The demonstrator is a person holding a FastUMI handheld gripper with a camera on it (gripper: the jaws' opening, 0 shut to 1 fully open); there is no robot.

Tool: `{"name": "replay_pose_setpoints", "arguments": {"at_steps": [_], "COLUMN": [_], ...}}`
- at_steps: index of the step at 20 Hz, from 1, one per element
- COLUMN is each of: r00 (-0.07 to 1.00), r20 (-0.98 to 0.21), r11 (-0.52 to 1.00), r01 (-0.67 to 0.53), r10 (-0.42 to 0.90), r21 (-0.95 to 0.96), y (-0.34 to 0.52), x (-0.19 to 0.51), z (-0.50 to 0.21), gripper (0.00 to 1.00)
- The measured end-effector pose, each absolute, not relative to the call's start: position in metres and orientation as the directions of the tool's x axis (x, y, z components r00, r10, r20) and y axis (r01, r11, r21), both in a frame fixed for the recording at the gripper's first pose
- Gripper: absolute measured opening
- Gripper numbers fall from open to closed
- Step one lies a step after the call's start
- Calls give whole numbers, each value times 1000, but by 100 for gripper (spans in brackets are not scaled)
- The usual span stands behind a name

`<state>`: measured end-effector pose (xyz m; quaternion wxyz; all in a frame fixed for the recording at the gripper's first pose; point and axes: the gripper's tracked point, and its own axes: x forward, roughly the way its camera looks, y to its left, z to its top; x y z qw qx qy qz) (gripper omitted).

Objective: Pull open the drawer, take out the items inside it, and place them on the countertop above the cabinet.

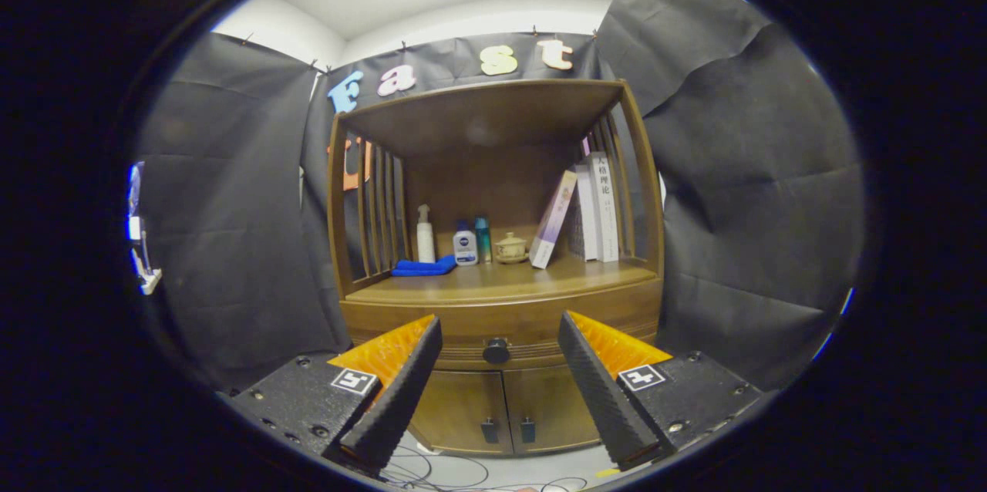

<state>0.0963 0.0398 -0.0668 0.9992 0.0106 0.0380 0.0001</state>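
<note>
Wooden drawer sits shut under the cabinet's table, its knob just ahead between the open, empty tongs, which next must close on it.

We see our claw as two wedge-shaped fingers that taper toward their tips, each with a ribbed, finely toothed inner face. The fingers stand spread wide, with a broad gap between them. Each finger sits on a flat, dark, rectangular mounting block fixed with round screws near its corners and edges. On each block we carry a small square white marker printed with a black pattern.
</note>
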Motion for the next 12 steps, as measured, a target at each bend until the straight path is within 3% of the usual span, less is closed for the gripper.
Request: {"name": "replay_pose_setpoints", "arguments": {"at_steps": [8,12], "r00": [988,980], "r20": [-152,-199], "r11": [1000,1000], "r01": [-8,8], "r10": [9,-9], "r21": [7,-7], "y": [46,44], "x": [173,213], "z": [-130,-162], "gripper": [98,90]}}
